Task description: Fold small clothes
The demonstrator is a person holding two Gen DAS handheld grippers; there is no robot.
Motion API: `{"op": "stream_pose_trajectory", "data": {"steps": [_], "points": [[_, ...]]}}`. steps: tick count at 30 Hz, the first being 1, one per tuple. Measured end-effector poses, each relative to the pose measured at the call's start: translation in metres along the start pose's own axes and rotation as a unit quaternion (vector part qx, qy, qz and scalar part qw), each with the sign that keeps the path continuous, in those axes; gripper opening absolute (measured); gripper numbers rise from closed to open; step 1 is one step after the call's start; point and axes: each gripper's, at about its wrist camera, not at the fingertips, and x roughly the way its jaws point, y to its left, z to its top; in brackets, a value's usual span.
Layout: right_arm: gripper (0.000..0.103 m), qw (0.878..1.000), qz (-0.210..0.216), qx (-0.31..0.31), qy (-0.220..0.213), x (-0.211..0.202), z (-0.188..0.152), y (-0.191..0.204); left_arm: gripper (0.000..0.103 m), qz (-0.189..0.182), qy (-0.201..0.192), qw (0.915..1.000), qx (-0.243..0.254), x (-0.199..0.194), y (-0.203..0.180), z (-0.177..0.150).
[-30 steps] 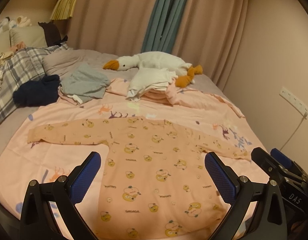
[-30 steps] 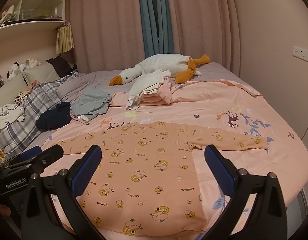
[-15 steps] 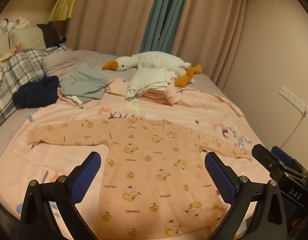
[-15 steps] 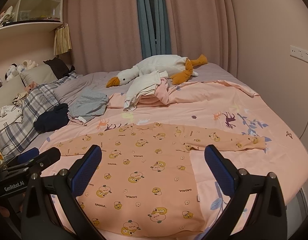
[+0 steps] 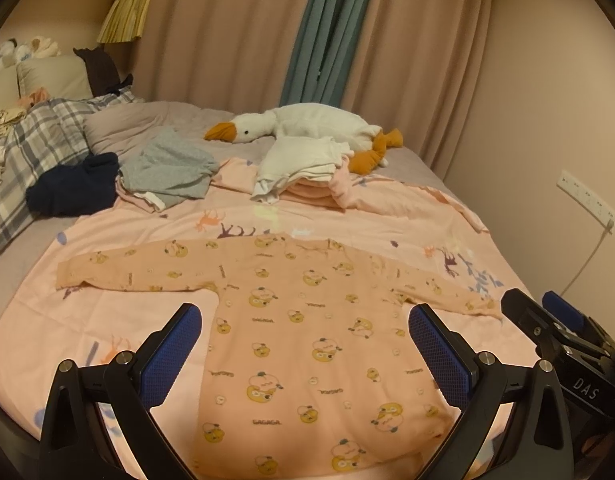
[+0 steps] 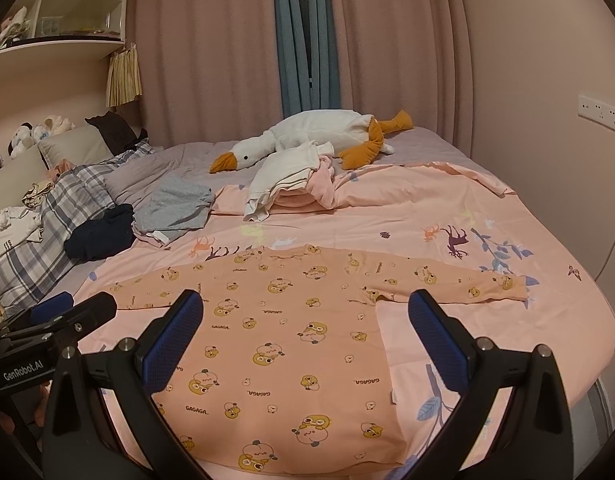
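The peach long-sleeved top (image 5: 307, 332) lay flat on the bed (image 5: 387, 216), sleeves stretched crosswise, hem toward both empty tools, the left tool (image 5: 305, 354) and right tool (image 6: 305, 346), jaws apart, each nearer its own sleeve.

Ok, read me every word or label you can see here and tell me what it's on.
"GAGAGA": repeated print on the orange shirt.
"GenRobot.AI": on the left gripper body, seen in the right wrist view.
"DAS": on the right gripper body, seen in the left wrist view.
Small dark print on the white garment by the pillows: too small to read.
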Motion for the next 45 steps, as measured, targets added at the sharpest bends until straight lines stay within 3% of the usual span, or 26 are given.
{"op": "stream_pose_trajectory", "data": {"steps": [29,45], "points": [[0.103,1.000,-0.005,-0.006,0.000,0.001,0.000,0.001,0.103,-0.006,0.001,1.0000,0.005,-0.002,0.006,-0.002],[0.103,1.000,0.020,0.003,-0.001,0.011,0.003,-0.007,0.103,0.000,-0.005,1.0000,0.006,0.014,0.011,0.002]]}}
